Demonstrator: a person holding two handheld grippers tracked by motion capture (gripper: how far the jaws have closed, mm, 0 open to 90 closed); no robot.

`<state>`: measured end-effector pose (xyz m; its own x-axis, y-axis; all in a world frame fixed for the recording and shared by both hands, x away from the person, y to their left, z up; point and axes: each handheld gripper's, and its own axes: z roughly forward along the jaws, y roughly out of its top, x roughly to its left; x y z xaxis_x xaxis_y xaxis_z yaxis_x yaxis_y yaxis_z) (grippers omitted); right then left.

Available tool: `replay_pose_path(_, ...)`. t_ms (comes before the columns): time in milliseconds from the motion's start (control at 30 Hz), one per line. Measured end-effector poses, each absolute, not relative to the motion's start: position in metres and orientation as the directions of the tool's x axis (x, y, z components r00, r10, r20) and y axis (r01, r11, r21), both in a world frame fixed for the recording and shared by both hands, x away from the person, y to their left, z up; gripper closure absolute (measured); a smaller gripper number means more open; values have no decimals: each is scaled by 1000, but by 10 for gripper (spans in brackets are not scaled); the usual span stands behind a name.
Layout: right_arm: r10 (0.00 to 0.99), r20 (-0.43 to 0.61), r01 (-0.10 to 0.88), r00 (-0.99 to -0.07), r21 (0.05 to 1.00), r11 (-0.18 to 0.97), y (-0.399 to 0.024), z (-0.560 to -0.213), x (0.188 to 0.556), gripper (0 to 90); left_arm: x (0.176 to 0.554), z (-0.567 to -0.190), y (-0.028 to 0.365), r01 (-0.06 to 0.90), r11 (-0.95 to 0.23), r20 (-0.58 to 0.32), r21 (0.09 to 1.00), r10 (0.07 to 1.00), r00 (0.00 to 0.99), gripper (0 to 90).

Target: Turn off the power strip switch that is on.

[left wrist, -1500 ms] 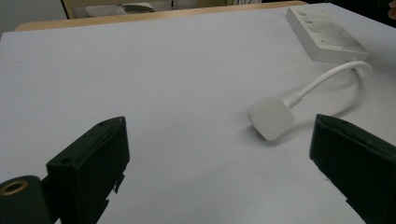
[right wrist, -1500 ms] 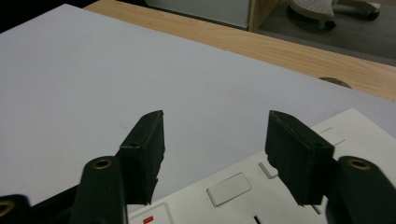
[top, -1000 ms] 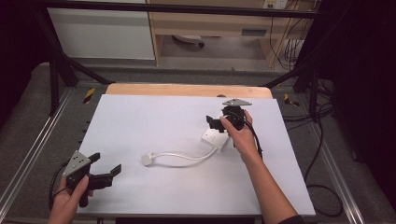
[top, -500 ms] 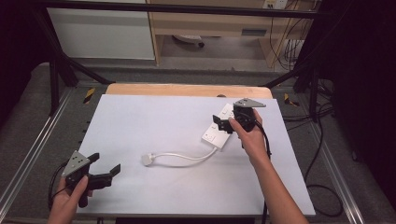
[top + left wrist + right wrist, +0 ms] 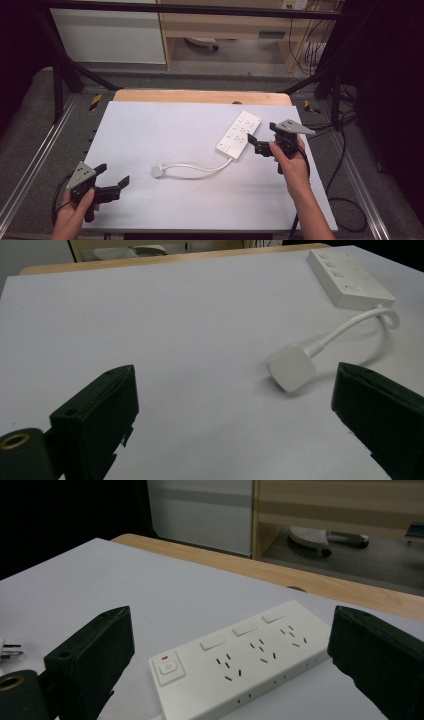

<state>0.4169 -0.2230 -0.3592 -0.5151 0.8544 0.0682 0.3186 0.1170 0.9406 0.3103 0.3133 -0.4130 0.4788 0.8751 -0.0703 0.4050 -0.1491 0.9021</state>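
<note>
A white power strip (image 5: 240,134) lies slanted on the white table sheet (image 5: 165,125), right of centre. Its white cable (image 5: 200,167) curves left to a white plug (image 5: 159,170). My right gripper (image 5: 256,144) is open just to the right of the strip, apart from it. The right gripper view looks along the open jaws at the power strip (image 5: 240,665), with the plug's prongs (image 5: 7,650) at the left edge. My left gripper (image 5: 112,176) is open near the front left corner, empty. In its view the plug (image 5: 291,367) lies ahead between the jaws and the strip (image 5: 350,280) is farther off.
A wooden table edge (image 5: 200,96) runs along the back of the sheet. Metal frame rails (image 5: 30,165) flank both sides. Black cables (image 5: 345,210) trail on the floor at the right. A pale cabinet (image 5: 107,35) stands beyond the table.
My right gripper has drawn back to the right, off the power strip, which now lies fully uncovered. The left gripper has stayed in place.
</note>
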Motion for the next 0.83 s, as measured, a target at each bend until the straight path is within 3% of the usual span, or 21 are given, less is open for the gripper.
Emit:
replay_pose_path(400,884,50,264,-466,961,85,-260,-390,372,26,309,-411,313,398,-138,-75,907,876,476,48)
replay_pose_path(833,879,59,359,-474,924,132,-254,-441,368,25,310,-411,312,398,-144,-73,906,872,483,48)
